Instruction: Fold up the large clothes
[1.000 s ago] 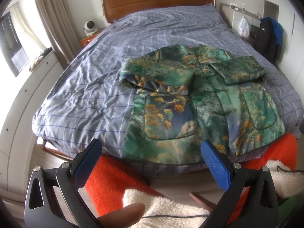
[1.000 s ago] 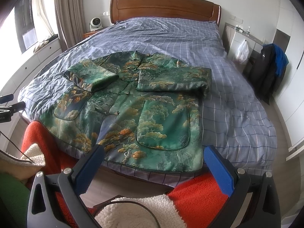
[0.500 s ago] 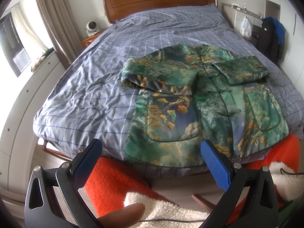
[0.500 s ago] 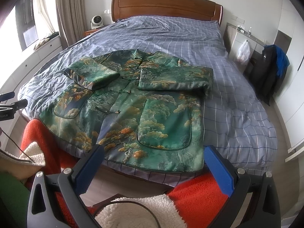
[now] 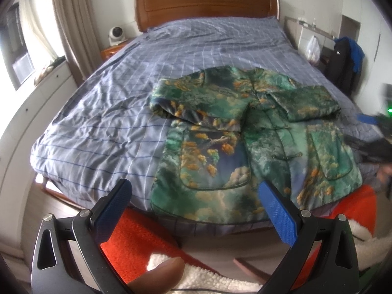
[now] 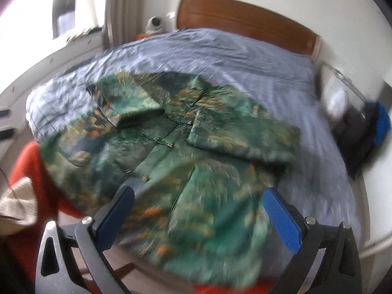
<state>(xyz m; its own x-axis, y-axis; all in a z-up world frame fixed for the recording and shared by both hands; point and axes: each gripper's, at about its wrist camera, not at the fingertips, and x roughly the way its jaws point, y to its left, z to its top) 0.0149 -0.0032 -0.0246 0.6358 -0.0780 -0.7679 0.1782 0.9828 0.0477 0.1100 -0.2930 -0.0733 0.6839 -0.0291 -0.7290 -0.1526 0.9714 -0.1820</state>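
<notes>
A green jacket (image 5: 254, 132) printed with trees and clouds lies front-up at the foot of the bed (image 5: 98, 112), both sleeves folded across its chest. My left gripper (image 5: 196, 196) is open, just short of the jacket's lower left hem, with nothing between its blue pads. In the blurred right wrist view the jacket (image 6: 186, 137) fills the middle. My right gripper (image 6: 198, 201) is open above its lower right front, holding nothing. The right gripper also shows as a dark blur (image 5: 374, 142) at the right edge of the left wrist view.
The bed has a blue checked cover (image 6: 245, 56) and a wooden headboard (image 5: 205, 2). A small fan (image 5: 117, 34) sits on the left nightstand. Dark clothing (image 5: 345, 58) hangs at the right. Orange and white fleece (image 5: 137, 240) lies below the bed's foot. White cabinets (image 5: 36, 98) line the left wall.
The right gripper has swung quickly forward and left over the jacket, tilting and blurring its view. The left gripper has edged a little closer to the hem. Both stay open.
</notes>
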